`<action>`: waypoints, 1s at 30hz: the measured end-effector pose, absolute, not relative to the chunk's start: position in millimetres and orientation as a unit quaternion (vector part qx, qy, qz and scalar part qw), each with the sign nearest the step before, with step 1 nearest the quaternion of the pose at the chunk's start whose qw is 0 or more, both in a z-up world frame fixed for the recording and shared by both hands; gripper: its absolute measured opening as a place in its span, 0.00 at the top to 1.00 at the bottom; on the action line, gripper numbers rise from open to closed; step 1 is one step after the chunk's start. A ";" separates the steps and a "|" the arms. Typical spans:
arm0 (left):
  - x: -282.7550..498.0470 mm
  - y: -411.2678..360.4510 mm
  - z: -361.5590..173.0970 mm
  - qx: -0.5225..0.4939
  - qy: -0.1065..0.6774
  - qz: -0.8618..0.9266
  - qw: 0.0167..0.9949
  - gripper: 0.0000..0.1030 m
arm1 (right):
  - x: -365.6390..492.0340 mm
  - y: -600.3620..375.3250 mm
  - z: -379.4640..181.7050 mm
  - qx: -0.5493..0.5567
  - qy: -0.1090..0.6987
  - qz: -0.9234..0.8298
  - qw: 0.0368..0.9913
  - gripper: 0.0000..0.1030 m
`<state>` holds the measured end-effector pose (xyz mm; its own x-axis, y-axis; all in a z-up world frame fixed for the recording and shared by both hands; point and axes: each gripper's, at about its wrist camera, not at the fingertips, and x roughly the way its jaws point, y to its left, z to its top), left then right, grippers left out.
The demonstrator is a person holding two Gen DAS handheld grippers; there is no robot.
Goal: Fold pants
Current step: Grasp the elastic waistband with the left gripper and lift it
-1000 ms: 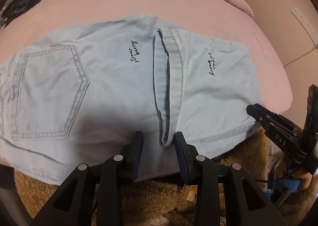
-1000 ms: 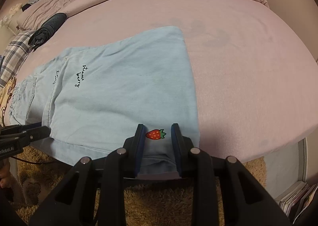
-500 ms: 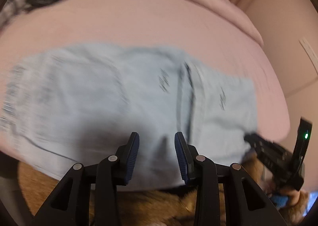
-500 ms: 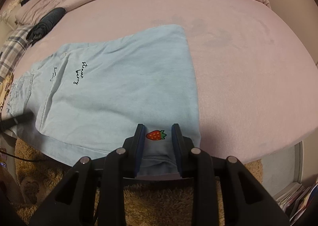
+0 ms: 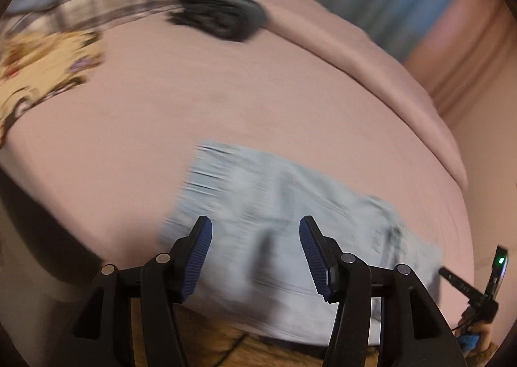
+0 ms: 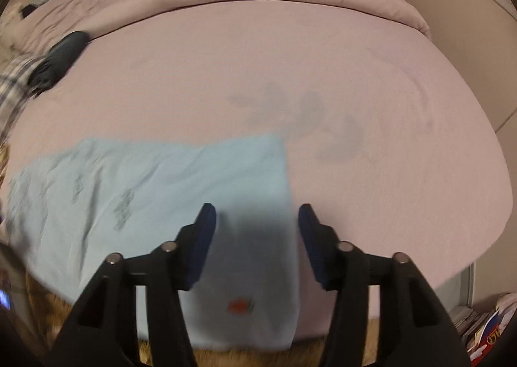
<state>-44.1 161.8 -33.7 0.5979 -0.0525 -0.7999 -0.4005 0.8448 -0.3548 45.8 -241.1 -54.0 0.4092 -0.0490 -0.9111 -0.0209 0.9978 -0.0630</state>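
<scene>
Both hand-held grippers (image 5: pixel 255 237) (image 6: pixel 257 225) opened & lifted, pants (image 6: pixel 161 186) below, untouched.

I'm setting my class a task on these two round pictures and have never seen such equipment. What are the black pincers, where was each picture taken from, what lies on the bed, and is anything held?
No machine here: a person holds a two-finger gripper in each hand, each carrying a wide-angle camera looking along its fingers. One picture is from the left gripper, the other from the right gripper. On the pink bed lie light blue pants, folded, with a small red strawberry mark. Near the pillows lies a dark bundle. Both grippers stand open above the pants, holding nothing. The blur comes from motion.
</scene>
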 end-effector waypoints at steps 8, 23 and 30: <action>-37.2 199.9 -53.0 -0.295 0.444 0.132 0.835 0.45 | 59.9 -254.5 -86.5 0.035 0.569 -0.003 0.821 0.43; -15.4 207.2 -82.7 -0.339 0.457 0.058 0.820 0.33 | 33.6 -206.2 -55.2 -0.077 0.532 -0.023 0.843 0.39; -2.0 205.5 -79.7 -0.338 0.462 0.038 0.819 0.31 | 27.6 -202.8 -33.6 -0.078 0.500 -0.029 0.862 0.38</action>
<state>-2.0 205.5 -79.7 0.5701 -0.2494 -0.7828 -0.3753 0.7685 -0.5182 27.6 -202.8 -33.6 0.4980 -0.1282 -0.8577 -0.0281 0.9861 -0.1637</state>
